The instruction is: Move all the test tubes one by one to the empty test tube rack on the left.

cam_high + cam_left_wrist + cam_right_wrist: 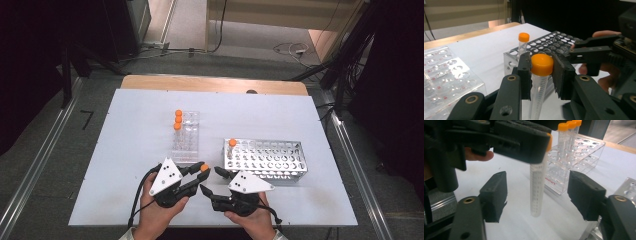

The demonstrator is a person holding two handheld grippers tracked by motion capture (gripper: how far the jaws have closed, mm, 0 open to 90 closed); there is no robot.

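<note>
Orange-capped and clear-walled, a test tube (539, 75) hangs upright just above the white table (130, 200) near the middle of its near edge, clamped just under its cap between the closed jaws of the left tool (201, 173). In the left gripper view both black pads press the tube's neck, and the scale printed down its side is readable. The left hand (155, 212) comes in over the near edge.

Just beside it, the right tool (209, 181) is held by the right hand (250, 220), also at the near edge. Its jaws stand wide apart, one on each side of the tube's lower end, touching nothing; the right gripper view shows clear gaps between each pad and the tube.

Farther in, right of the middle, a metal rack (270, 162) full of round holes holds one orange-capped tube (232, 146) at its far left corner.

Left of that and reaching toward the far edge, a clear plastic rack (191, 145) holds three more orange-capped tubes (178, 120) in a row along its left side.
</note>
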